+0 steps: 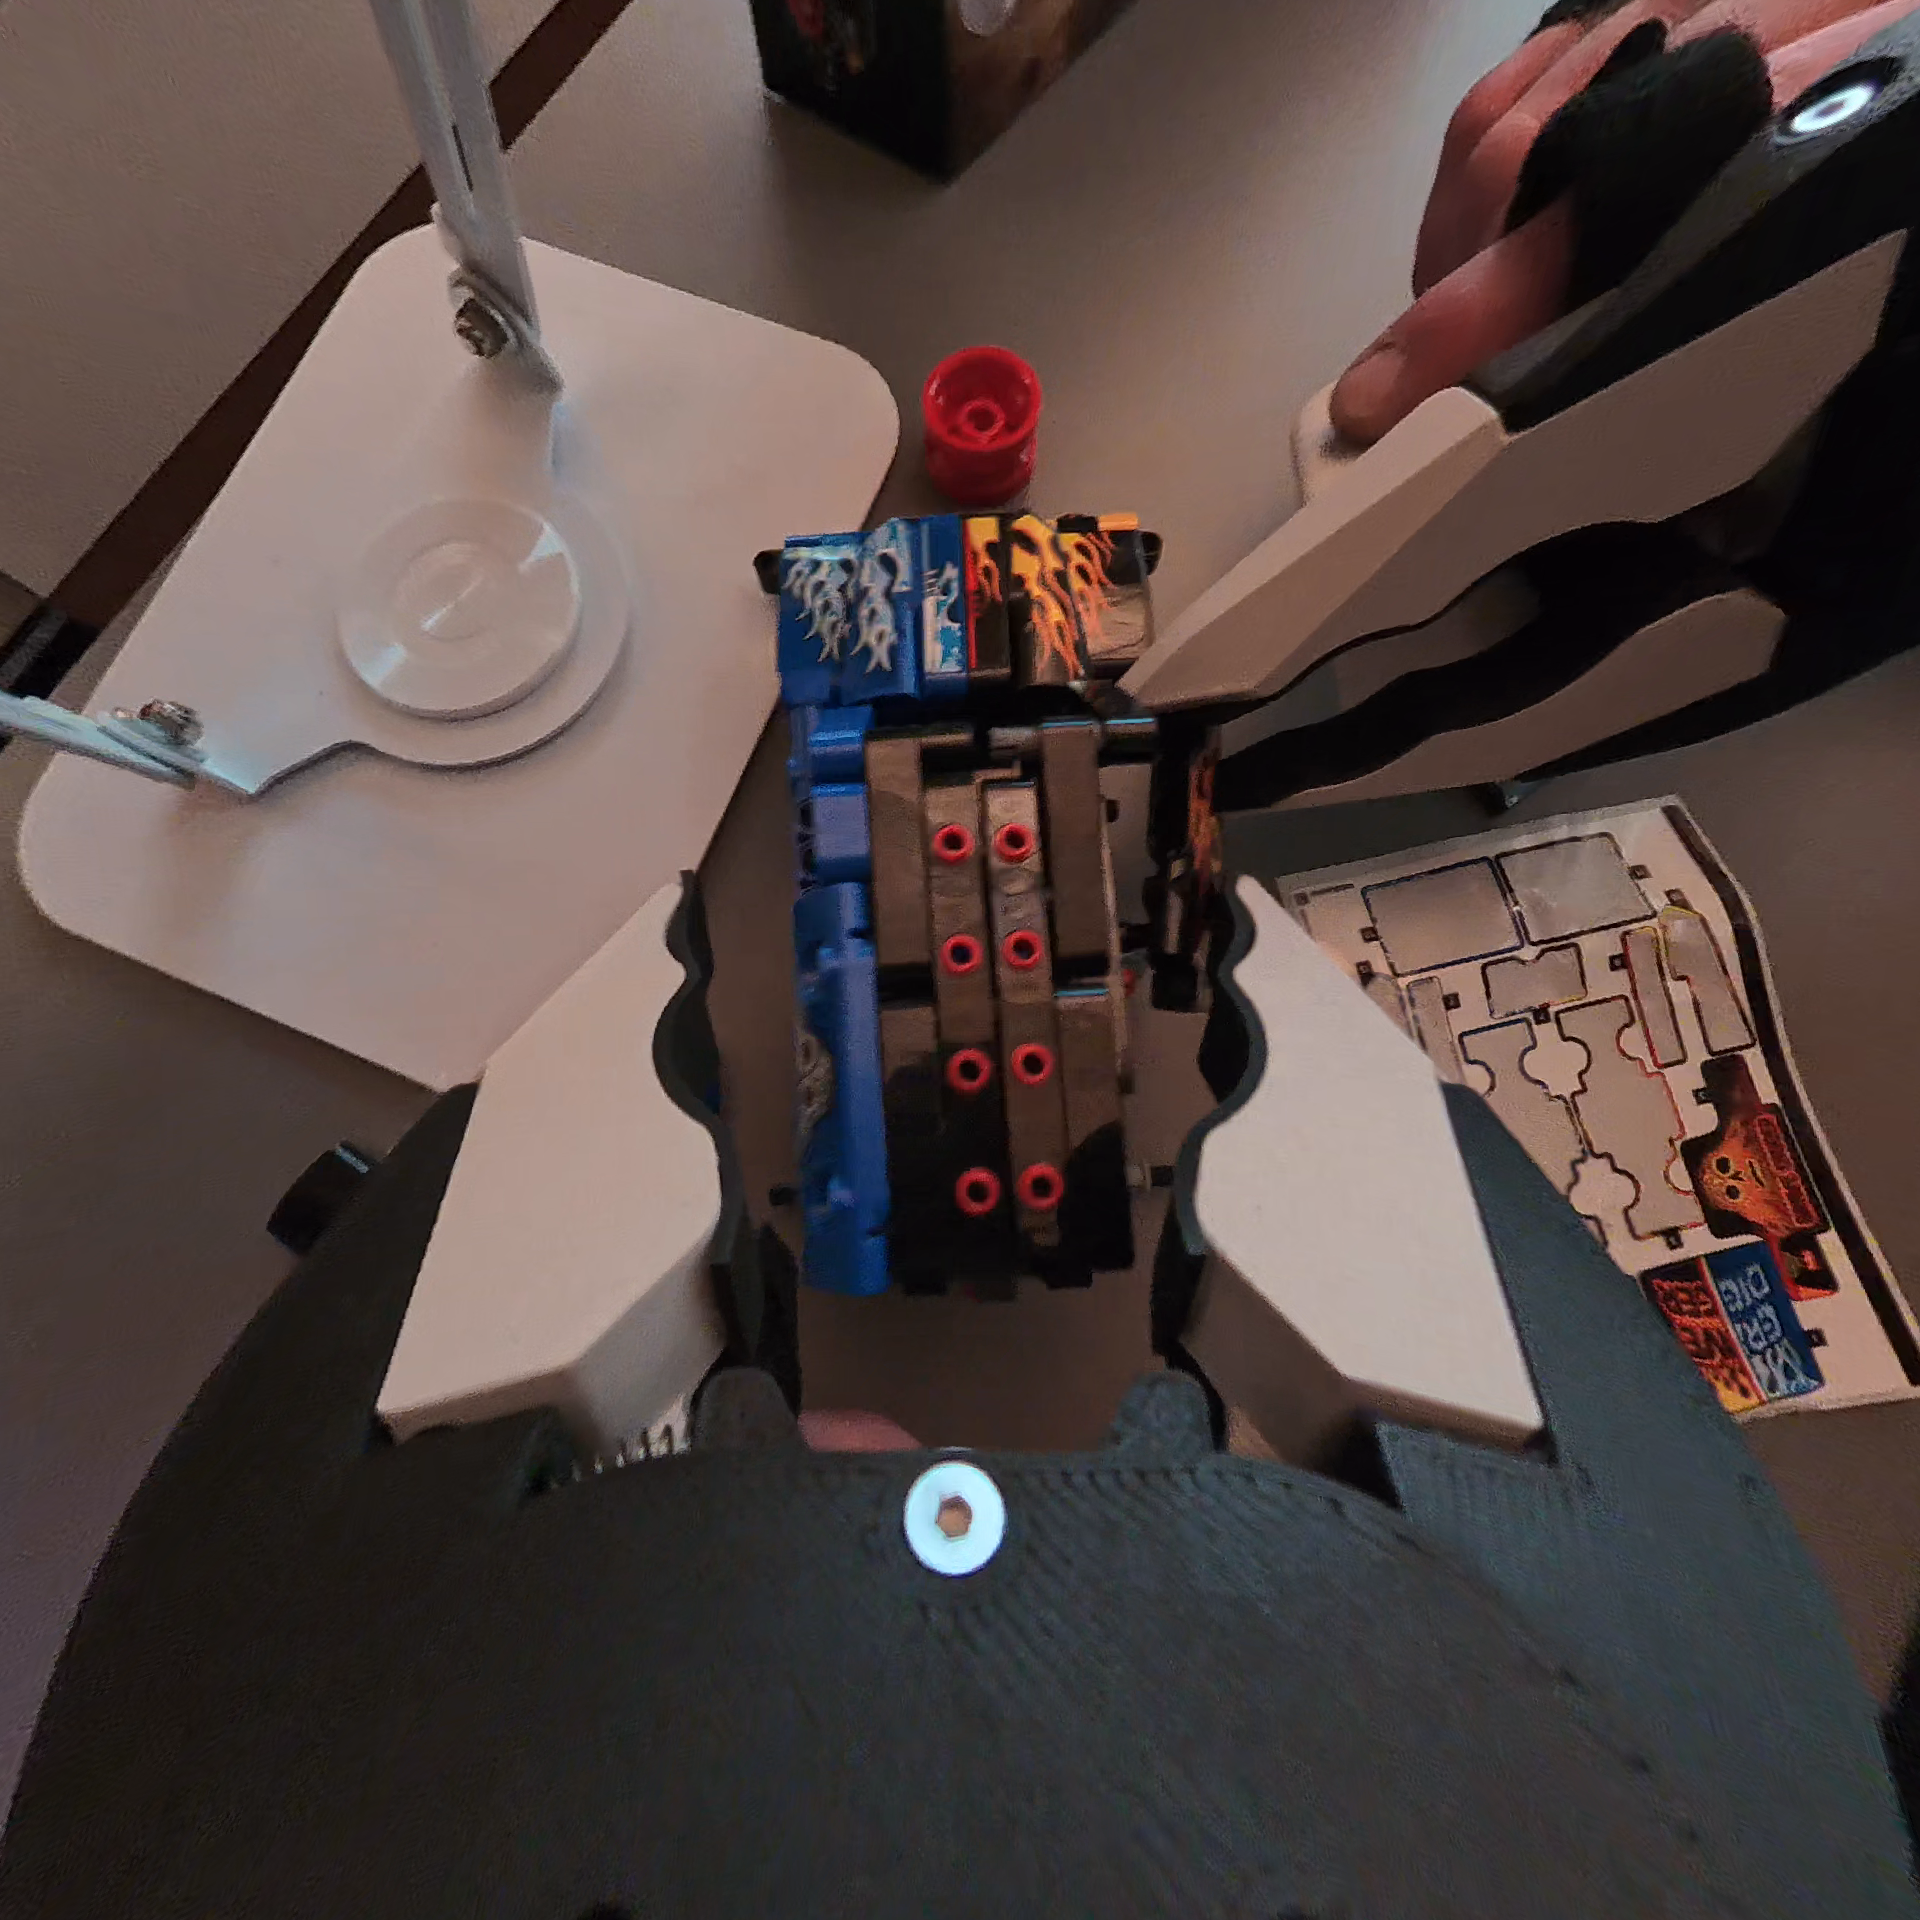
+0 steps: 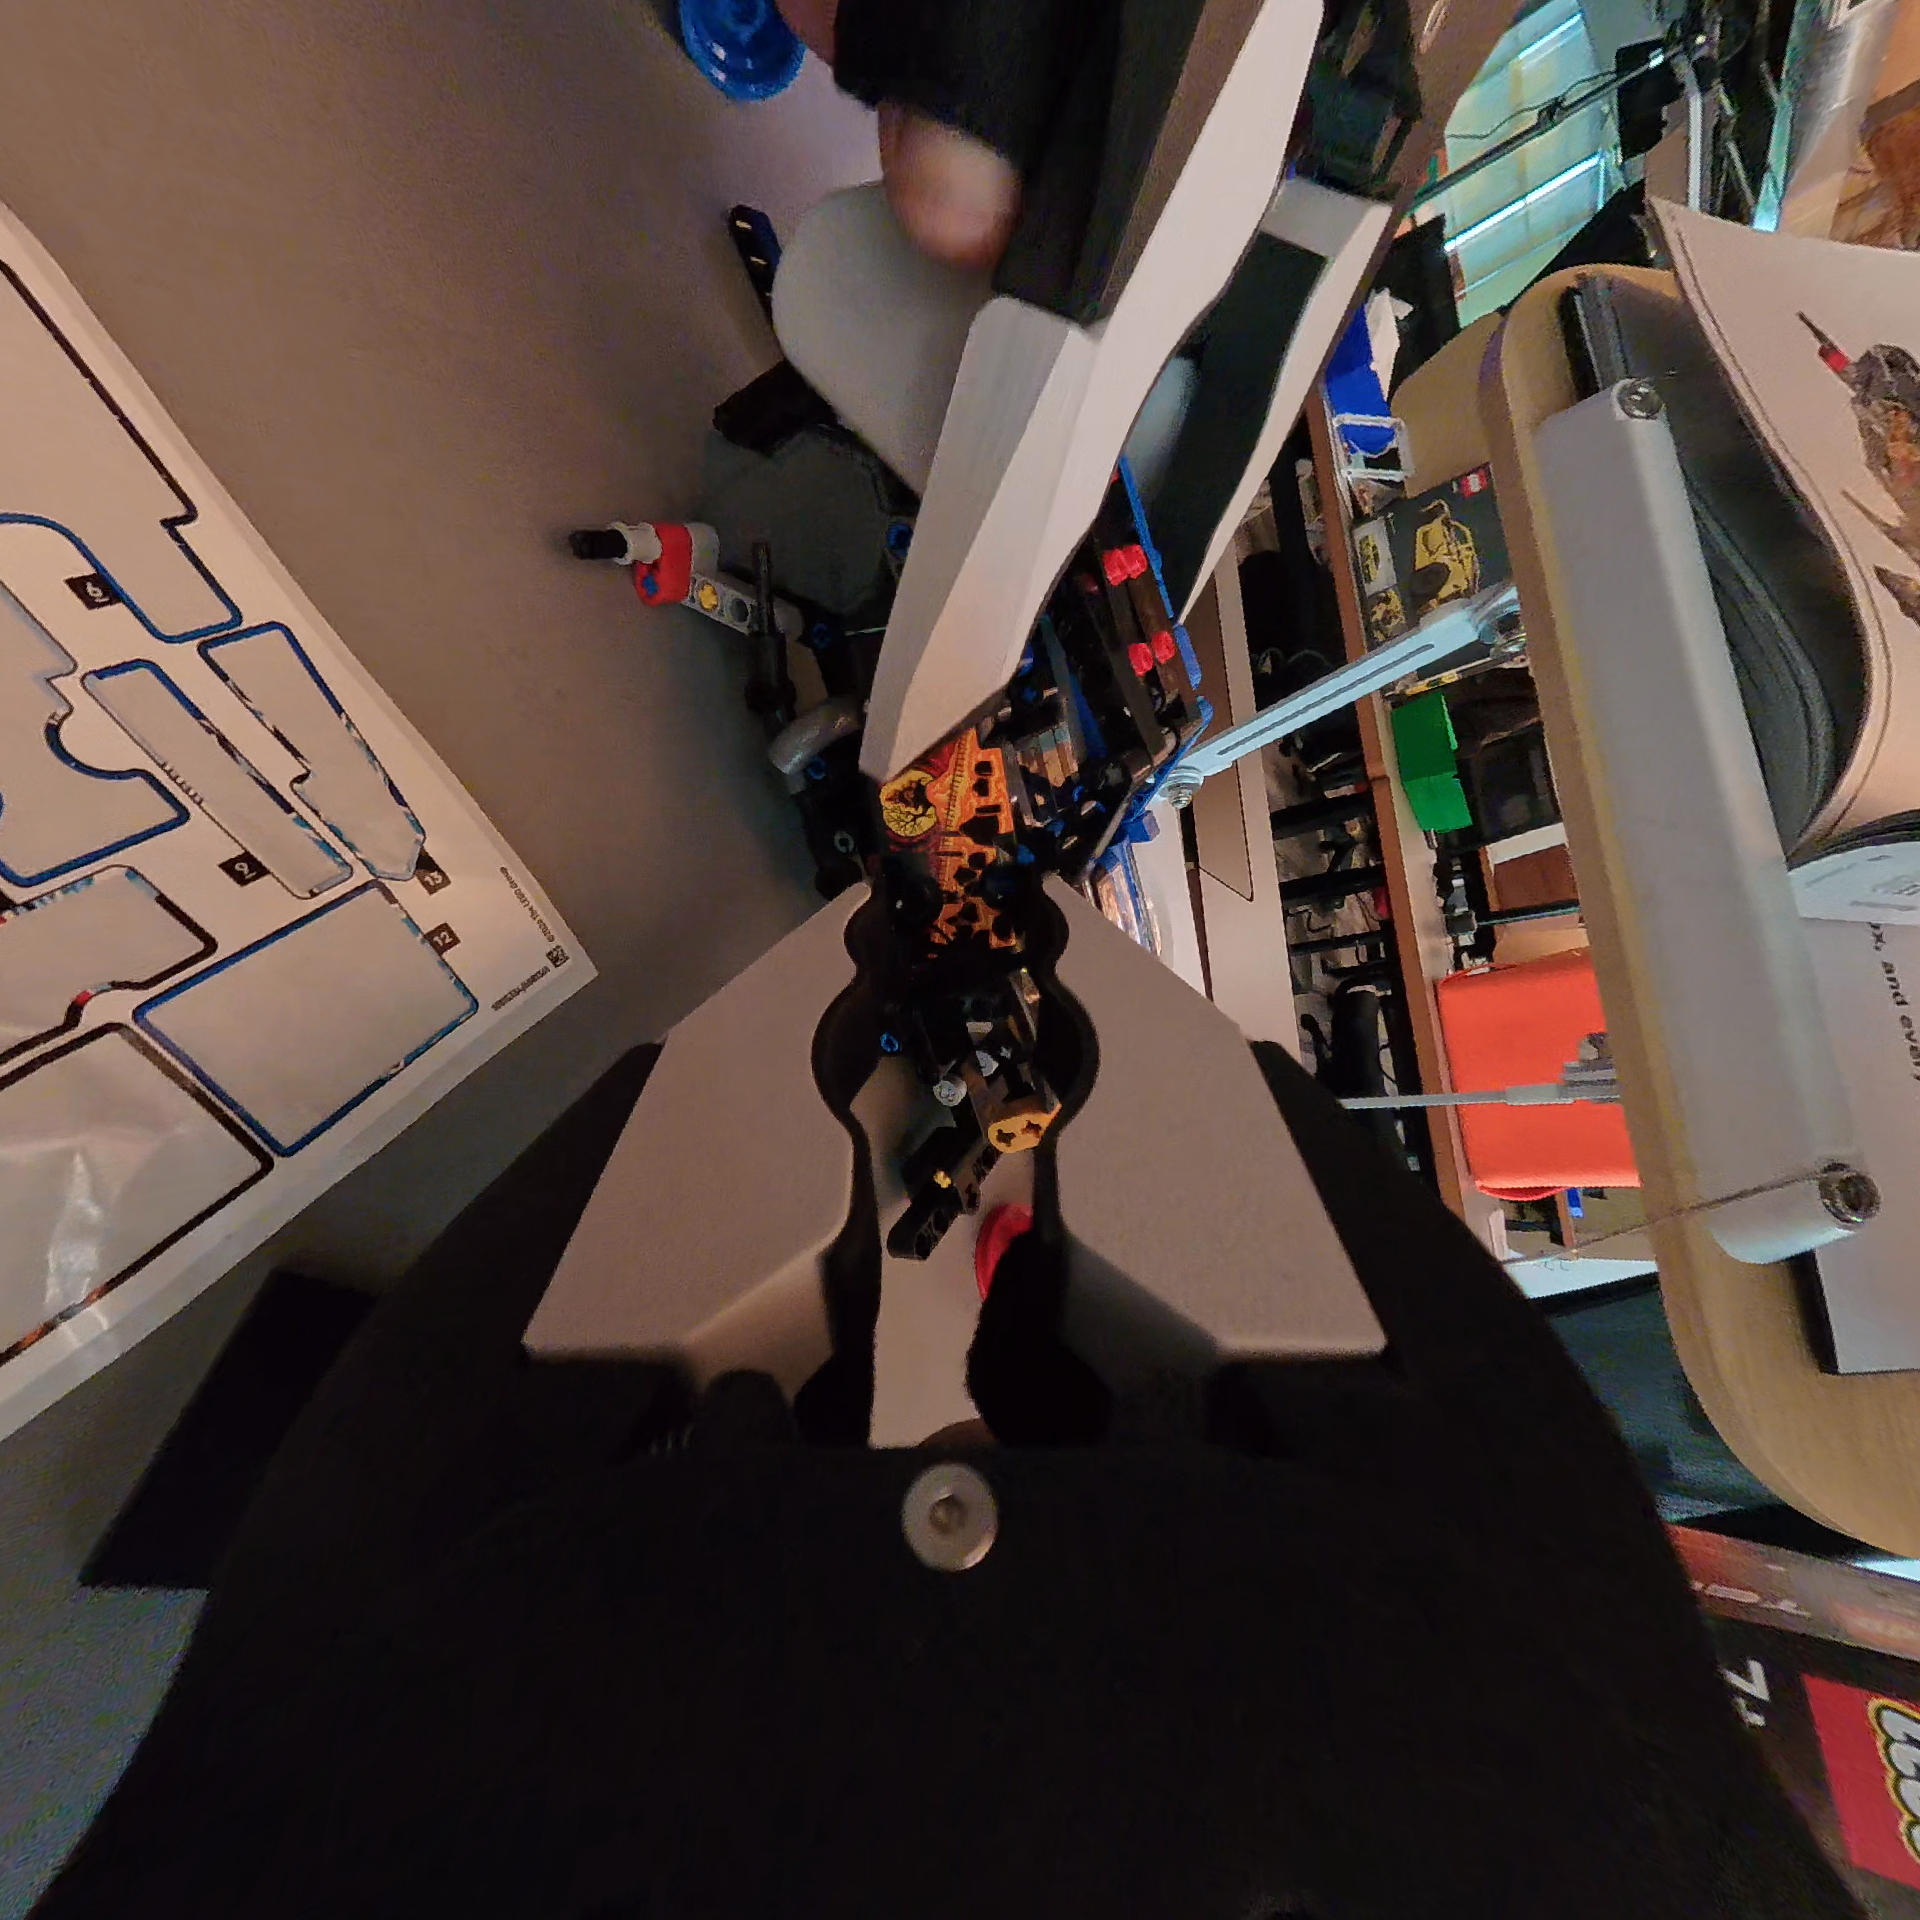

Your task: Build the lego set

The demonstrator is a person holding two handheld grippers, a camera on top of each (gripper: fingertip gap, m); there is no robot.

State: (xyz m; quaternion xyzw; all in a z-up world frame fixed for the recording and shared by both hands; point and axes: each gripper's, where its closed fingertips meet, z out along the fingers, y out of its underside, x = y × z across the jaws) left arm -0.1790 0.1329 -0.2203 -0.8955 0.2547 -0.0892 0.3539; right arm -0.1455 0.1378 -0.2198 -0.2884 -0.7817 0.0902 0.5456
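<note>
Blue and black plastic beams make up the half-built Lego vehicle, which sits at the centre of the left wrist view, held up off the grey worktop between both tools. The left gripper straddles the model's long sides with its jaws set about as wide as the body; whether the pads actually press on it I cannot tell. The right gripper has its jaws drawn narrow on the flame-stickered orange and black end of the model, and looks clamped there.

The model is probably light and stiff across its beams, but it is only pinned together, so a twist or a squeeze on the thin stickered panels could pop a piece off. The flat black beams with the red pins along the middle look like the safest place to grip, not the decorated shells.

Only the left wrist view shows the red wheel hub lying just beyond the model, the white lamp base at left, and the full row of red pin holes on the upturned face. Only the right wrist view shows loose parts on the worktop at upper centre, a blue wheel hub at the top edge, and the instruction booklet propped at right. A sticker sheet shows in both.
</note>
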